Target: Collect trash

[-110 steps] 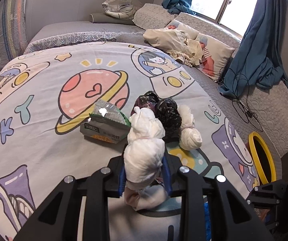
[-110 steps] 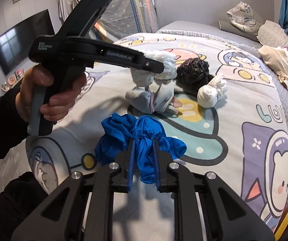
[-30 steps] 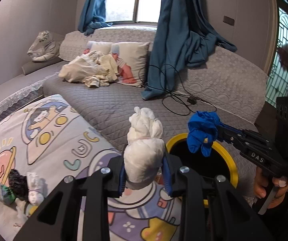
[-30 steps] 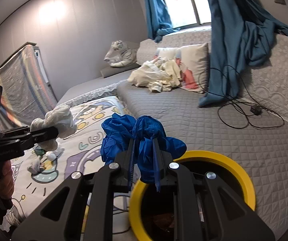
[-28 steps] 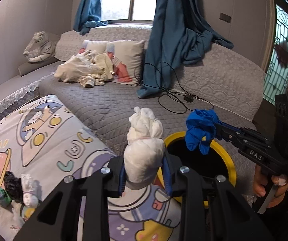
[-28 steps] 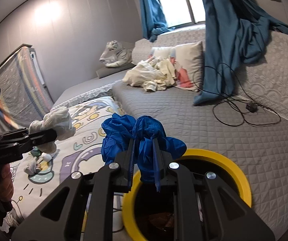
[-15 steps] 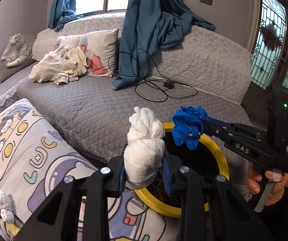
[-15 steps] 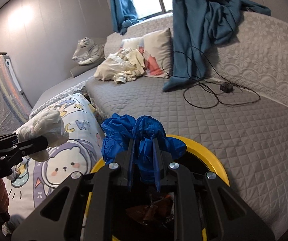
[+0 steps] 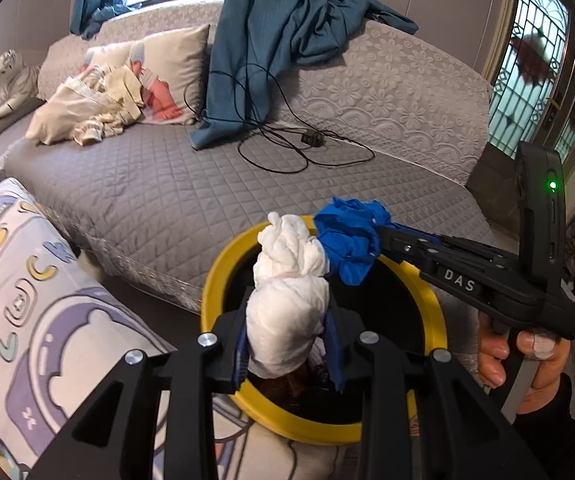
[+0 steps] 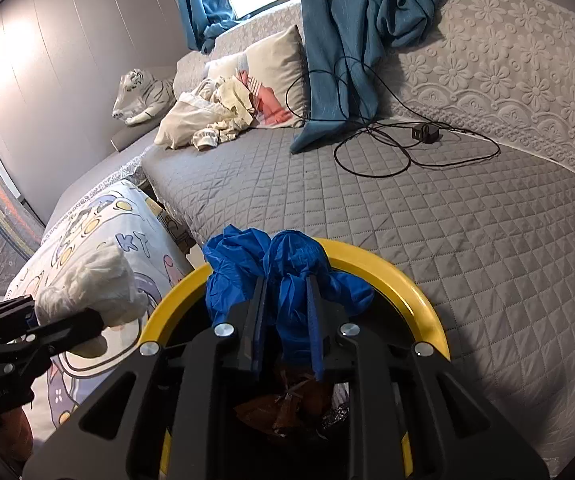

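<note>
Your left gripper (image 9: 287, 354) has its fingers clamped on the white tied bag (image 9: 287, 304), held over the yellow-rimmed bin (image 9: 223, 276) at its 9 o'clock side. Your right gripper (image 10: 285, 320), lettered "DAS" on its side, is easing its fingers apart with the blue crumpled bag (image 10: 287, 276) still between them, above the bin's 12 o'clock rim. Brown wrappers (image 10: 287, 404) lie inside the bin. Behind it stretches a grey quilted bed (image 9: 159, 184) with a black cable (image 9: 287, 148); the cartoon sheet (image 9: 27, 300) lies at 9 o'clock.
</note>
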A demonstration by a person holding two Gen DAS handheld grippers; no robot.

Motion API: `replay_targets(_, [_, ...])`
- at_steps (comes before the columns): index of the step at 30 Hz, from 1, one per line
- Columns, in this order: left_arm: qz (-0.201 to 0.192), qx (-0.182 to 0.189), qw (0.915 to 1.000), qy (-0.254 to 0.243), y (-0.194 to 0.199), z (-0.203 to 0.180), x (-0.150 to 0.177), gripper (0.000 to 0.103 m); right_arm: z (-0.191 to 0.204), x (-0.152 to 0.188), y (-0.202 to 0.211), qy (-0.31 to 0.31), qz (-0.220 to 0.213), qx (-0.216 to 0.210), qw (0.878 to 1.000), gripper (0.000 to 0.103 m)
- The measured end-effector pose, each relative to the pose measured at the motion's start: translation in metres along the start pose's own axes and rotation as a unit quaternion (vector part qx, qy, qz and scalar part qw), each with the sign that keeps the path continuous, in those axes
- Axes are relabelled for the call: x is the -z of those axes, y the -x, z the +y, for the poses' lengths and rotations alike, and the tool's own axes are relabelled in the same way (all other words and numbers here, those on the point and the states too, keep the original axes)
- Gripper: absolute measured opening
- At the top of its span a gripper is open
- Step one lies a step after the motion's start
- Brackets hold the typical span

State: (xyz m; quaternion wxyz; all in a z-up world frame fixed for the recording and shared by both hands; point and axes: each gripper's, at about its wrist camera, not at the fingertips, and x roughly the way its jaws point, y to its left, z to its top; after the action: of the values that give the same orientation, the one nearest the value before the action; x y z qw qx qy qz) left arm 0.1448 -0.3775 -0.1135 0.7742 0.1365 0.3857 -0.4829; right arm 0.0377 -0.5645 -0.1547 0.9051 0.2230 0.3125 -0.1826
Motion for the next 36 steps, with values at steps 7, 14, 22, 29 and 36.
replay_targets(7, [0.007, 0.009, 0.9998, 0.015, -0.011, 0.001, 0.004, 0.050, -0.007, 0.001, 0.003, -0.015, -0.004, 0.014, 1.000, 0.035])
replay_targets(14, [0.011, 0.005, 0.9993, 0.035, -0.010, 0.013, 0.006, 0.050, -0.013, -0.001, 0.009, -0.026, -0.010, 0.022, 0.999, 0.036])
replay_targets(22, [-0.011, -0.006, 0.9987, 0.049, 0.012, 0.027, 0.005, 0.050, 0.003, -0.010, 0.019, -0.013, -0.022, 0.015, 1.000, 0.036])
replay_targets(29, [-0.037, -0.026, 0.9968, 0.067, 0.043, 0.049, 0.002, 0.050, 0.032, -0.020, 0.028, 0.014, -0.034, -0.002, 0.999, 0.038])
replay_targets(36, [-0.069, -0.057, 0.9916, 0.093, 0.087, 0.081, 0.009, 0.052, 0.071, -0.030, 0.036, 0.046, -0.047, -0.023, 0.998, 0.042])
